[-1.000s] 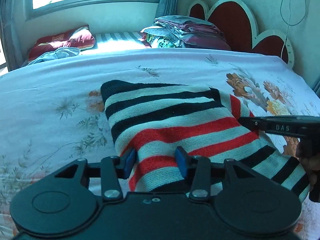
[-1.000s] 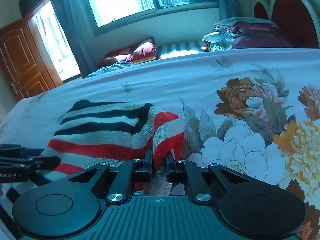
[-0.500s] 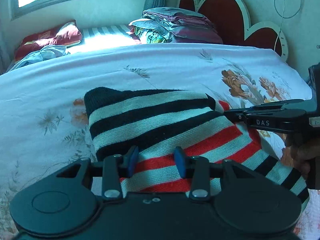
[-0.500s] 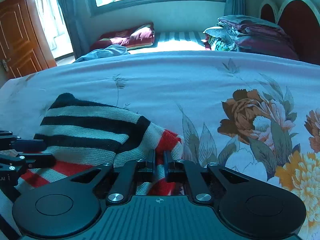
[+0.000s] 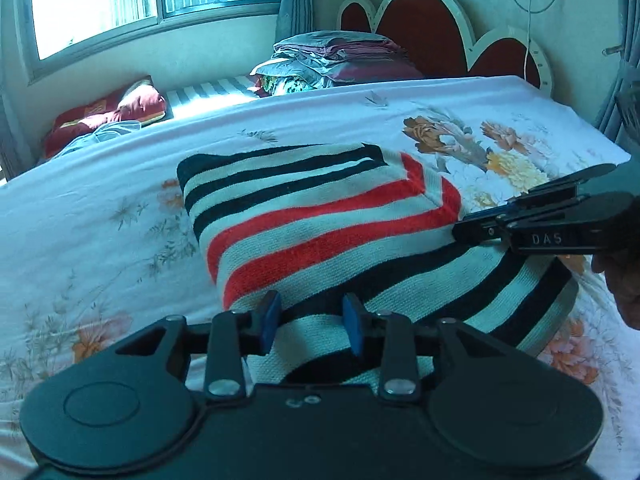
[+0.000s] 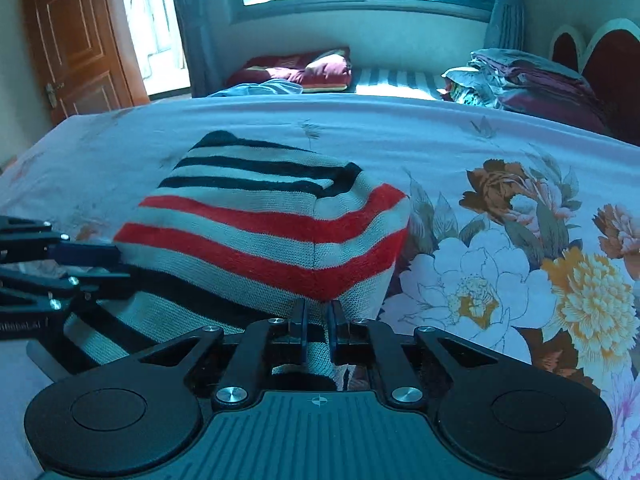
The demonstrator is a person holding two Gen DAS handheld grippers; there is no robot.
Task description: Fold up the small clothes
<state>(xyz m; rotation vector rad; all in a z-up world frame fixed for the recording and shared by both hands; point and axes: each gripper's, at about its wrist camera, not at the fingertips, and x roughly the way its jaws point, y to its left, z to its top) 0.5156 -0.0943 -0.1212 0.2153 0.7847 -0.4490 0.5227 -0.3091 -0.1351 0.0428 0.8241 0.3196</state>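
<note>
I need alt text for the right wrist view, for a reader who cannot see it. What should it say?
The right gripper is shut on a fold of a red, black and white striped knit garment lying on a floral bedsheet. The left gripper reaches the garment's left edge. Behind are stacked bedding, a window and a wooden door.

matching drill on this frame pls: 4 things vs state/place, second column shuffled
1 left tool
2 right tool
3 striped sweater
4 red pillow

A shut on knit fabric
B by the far wall under the window
C open, fingers apart over the near hem
D lying partly folded on the floral sheet

Pairs: 1-C, 2-A, 3-D, 4-B
</note>
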